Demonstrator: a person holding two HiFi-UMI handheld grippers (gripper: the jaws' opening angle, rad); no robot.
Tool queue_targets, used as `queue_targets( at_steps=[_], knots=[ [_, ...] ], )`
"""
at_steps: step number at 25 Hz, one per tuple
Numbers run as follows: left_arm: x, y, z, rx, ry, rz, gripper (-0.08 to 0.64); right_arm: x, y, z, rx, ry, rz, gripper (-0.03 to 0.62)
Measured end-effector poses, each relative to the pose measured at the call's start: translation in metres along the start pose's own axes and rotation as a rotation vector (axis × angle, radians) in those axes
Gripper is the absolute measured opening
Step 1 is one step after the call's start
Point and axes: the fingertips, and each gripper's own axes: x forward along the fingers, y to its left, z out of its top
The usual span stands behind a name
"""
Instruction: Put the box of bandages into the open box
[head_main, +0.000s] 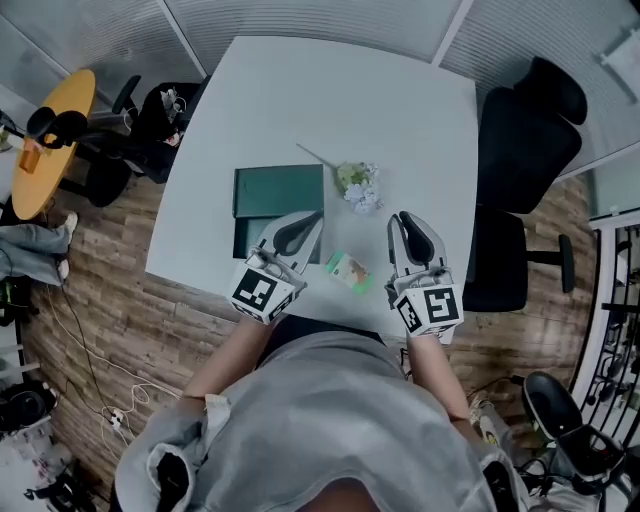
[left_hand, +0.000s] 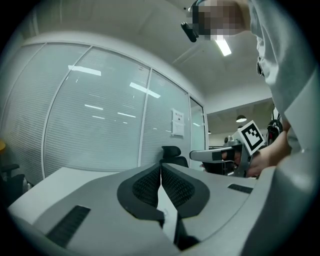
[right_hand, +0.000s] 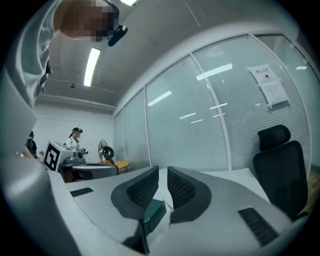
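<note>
The open box (head_main: 277, 192), dark green and flat, lies on the white table (head_main: 400, 110), left of centre. The box of bandages (head_main: 349, 270), small and green-and-white, rests near the table's front edge between my two grippers. My left gripper (head_main: 312, 217) hangs shut over the open box's near right corner, with nothing between its jaws (left_hand: 161, 169). My right gripper (head_main: 401, 222) is right of the bandage box, also shut and empty (right_hand: 163, 174). A dark green box corner (right_hand: 154, 215) shows low beneath the right jaws.
A small bunch of pale flowers (head_main: 358, 185) and a thin stick (head_main: 317, 156) lie behind the bandage box. A black office chair (head_main: 520, 190) stands at the table's right side. A round yellow table (head_main: 50, 135) is far left. Glass partitions enclose the room.
</note>
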Motion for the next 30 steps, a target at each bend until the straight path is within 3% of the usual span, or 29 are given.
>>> queue_targets(
  at_steps=[10, 15, 18, 22, 26, 30],
  knots=[
    [-0.002, -0.036, -0.135, -0.029, 0.291, -0.125, 0.031, -0.006, -0.006, -0.175, 0.102, 0.464, 0.100, 0.055],
    [-0.008, -0.060, -0.203, -0.041, 0.481, -0.200, 0.126, -0.023, -0.005, -0.245, 0.114, 0.653, 0.171, 0.057],
    [-0.015, -0.070, -0.236, -0.021, 0.584, -0.225, 0.153, -0.029, -0.005, -0.273, 0.125, 0.726, 0.193, 0.066],
    [-0.022, -0.083, -0.268, 0.036, 0.691, -0.267, 0.160, -0.037, -0.003, -0.299, 0.137, 0.799, 0.221, 0.137],
    [-0.024, -0.084, -0.291, 0.086, 0.768, -0.270, 0.175, -0.046, 0.003, -0.310, 0.151, 0.825, 0.231, 0.173],
    [-0.024, -0.082, -0.305, 0.083, 0.810, -0.252, 0.187, -0.056, 0.012, -0.316, 0.067, 0.848, 0.272, 0.221]
  ],
)
